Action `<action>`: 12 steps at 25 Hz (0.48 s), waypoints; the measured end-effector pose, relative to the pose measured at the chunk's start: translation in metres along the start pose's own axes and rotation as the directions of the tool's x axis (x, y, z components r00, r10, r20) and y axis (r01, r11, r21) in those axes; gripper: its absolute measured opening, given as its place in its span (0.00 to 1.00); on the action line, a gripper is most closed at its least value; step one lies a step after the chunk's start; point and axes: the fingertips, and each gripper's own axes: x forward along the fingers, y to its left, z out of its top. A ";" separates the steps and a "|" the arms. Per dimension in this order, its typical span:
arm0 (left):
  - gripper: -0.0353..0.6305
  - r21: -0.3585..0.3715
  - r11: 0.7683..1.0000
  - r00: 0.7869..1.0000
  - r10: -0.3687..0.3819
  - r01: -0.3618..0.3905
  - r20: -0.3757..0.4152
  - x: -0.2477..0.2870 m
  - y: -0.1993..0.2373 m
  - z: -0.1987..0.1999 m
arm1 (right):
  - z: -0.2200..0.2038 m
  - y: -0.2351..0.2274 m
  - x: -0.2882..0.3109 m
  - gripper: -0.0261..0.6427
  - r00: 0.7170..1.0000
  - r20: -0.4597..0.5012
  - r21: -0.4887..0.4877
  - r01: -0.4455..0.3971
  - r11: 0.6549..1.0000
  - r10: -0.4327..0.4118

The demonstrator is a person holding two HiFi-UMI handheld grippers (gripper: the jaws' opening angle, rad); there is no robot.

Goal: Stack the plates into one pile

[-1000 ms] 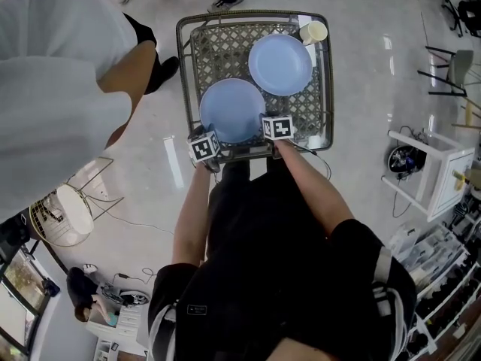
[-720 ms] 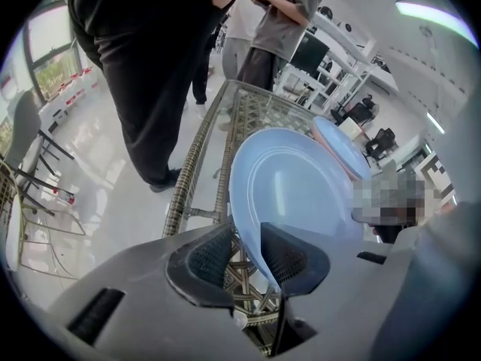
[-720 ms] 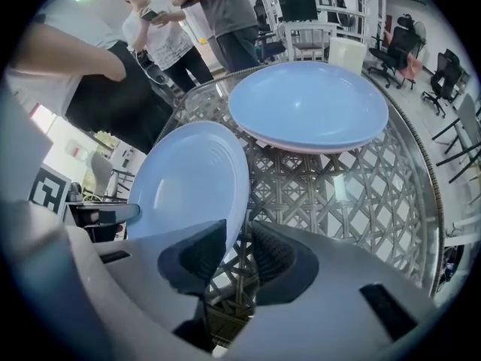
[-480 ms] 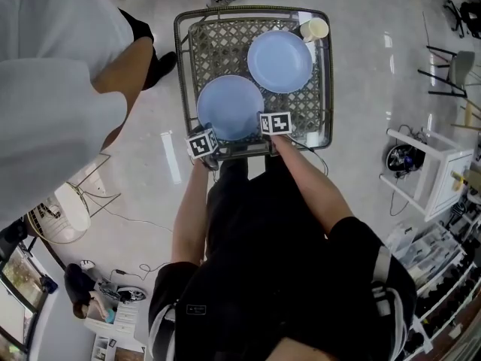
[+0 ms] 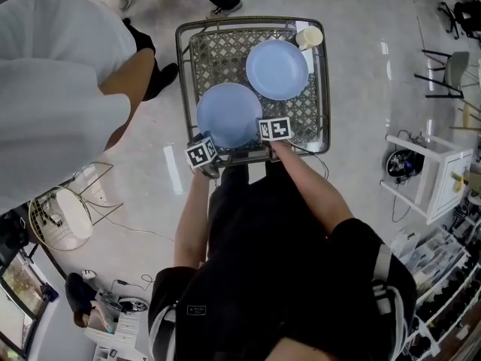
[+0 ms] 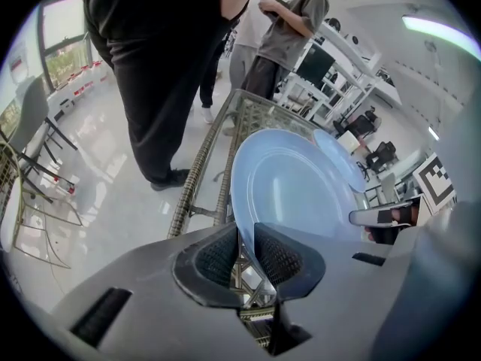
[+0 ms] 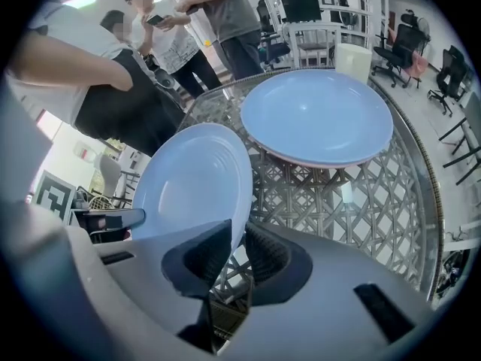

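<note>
"Which plate are they on?"

"The near plate (image 5: 229, 113), at the person's edge of the wire table (image 5: 183, 66). The far plate (image 5: 277, 68) lies flat further back on the lattice, close beside it. I can't tell if the rims touch, but they're not stacked. I'd call this the pick-up: the grip is being taken, and the lift has barely begun, if at all."

"Both tongs on it?"

"Both, on the near rim, one toward each side. The left tongs (image 6: 245, 235) are closing right now, with the plate's rim running between the pads. Only a narrow gap is left, and the rim looks pinched near the tips. The right tongs (image 7: 239, 235) stand nearly together too, clamped on the same rim, with the thin edge caught between the ribbed pads."

"So what comes next?"

"My guess is they raise it, carry it back over the far plate and lower it so the two sit centred. Both hands would have to rise together, since the hold is on one edge only and the plate's far side hangs free."

"Anything in the way?"

"A pale cup (image 5: 310, 36) stands at the far right corner, close to the far plate. Going straight back should clear it, but I'd watch that side."
</note>
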 end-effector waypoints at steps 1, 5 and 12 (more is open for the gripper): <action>0.17 -0.004 1.000 1.000 -0.002 0.002 0.008 -0.003 0.001 0.002 | 0.003 0.003 -0.002 0.12 1.000 0.006 -0.007 -0.004 1.000 0.004; 0.17 0.023 1.000 0.998 -0.002 0.001 0.058 -0.017 0.000 0.017 | 0.018 0.013 -0.013 0.12 0.999 0.039 -0.033 -0.009 0.999 0.010; 0.17 0.106 0.994 0.988 -0.026 0.010 0.150 -0.034 -0.022 0.062 | 0.051 0.009 -0.038 0.12 0.992 0.126 -0.034 0.003 0.999 0.001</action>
